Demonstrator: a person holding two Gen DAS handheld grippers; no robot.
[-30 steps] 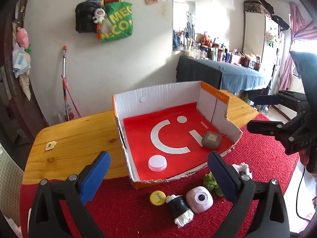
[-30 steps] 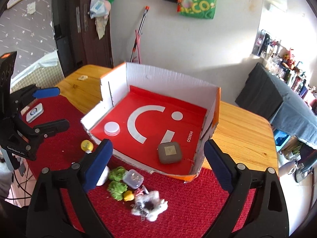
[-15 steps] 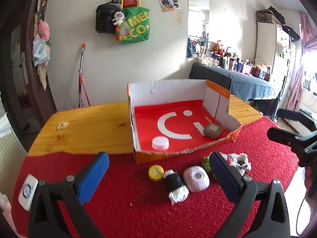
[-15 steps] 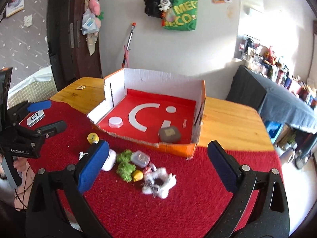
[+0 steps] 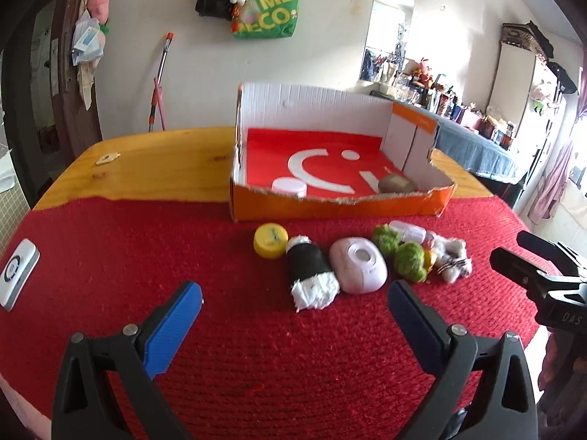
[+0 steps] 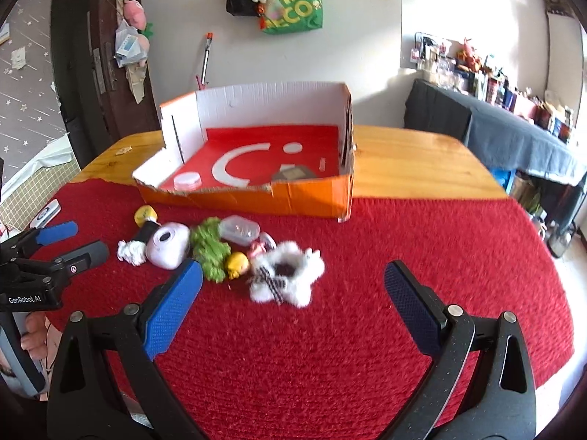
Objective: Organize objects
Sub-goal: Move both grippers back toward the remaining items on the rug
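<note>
An orange cardboard box [image 5: 433, 201] [image 6: 312, 198] with a red floor holds a white lid [image 5: 288, 186] and a brown square case [image 5: 397, 183]. In front of it on the red mat lie a yellow cap [image 5: 270, 240], a black-and-white roll [image 5: 308, 273], a pink oval device [image 5: 357, 266] [image 6: 168, 244], green fuzzy balls [image 5: 409, 260] [image 6: 209, 244], a clear small case [image 6: 240, 230] and a white fluffy toy [image 6: 286, 278]. My left gripper [image 5: 293, 311] is open and empty, short of the roll. My right gripper [image 6: 293, 289] is open and empty, just short of the fluffy toy.
A white remote-like device [image 5: 16, 273] lies at the mat's left edge. The wooden table [image 5: 146, 165] [image 6: 422, 161] extends behind and beside the box. A small tag [image 5: 107, 158] lies on the wood at far left.
Both grippers have pulled back and dropped lower, away from the box, toward the objects on the mat. Both stay open and empty.
</note>
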